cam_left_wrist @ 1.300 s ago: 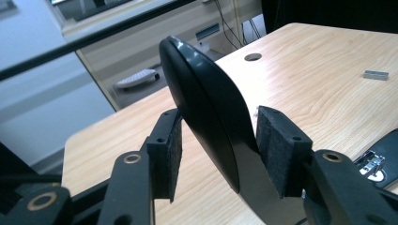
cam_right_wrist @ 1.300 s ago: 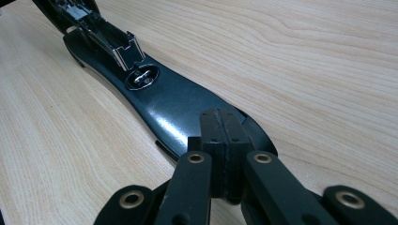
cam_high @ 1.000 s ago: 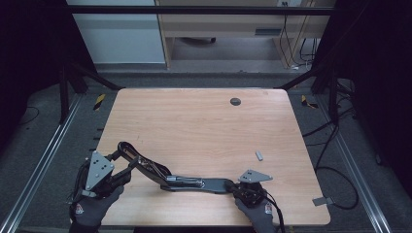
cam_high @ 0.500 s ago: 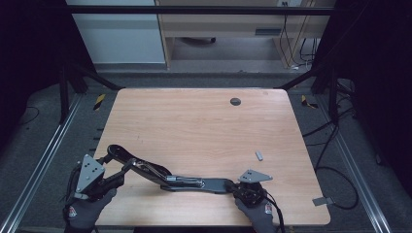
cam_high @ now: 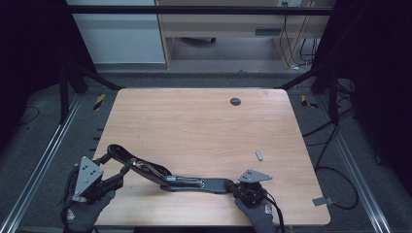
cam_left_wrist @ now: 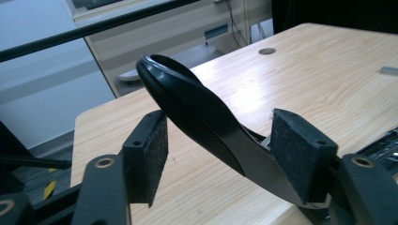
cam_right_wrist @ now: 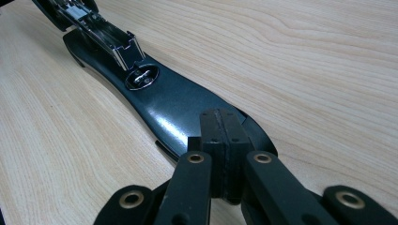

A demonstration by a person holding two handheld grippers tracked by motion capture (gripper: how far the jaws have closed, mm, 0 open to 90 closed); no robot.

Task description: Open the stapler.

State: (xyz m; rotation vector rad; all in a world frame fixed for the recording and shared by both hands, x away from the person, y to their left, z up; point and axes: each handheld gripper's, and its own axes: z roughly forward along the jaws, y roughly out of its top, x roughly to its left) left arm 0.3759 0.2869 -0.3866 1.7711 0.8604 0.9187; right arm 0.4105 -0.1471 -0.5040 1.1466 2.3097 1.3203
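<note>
Lying opened flat along the table [cam_high: 194, 121], the black stapler [cam_high: 194, 183] spans both grippers: the right gripper's [cam_right_wrist: 220, 154] fingers are clenched on its base end, while the left gripper's [cam_left_wrist: 220, 154] released fingers flank its raised handle untouched.

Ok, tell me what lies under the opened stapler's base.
The stapler base lies flat on the bare wooden table; the right tongs press on its end. Anything beneath the base is covered.
</note>
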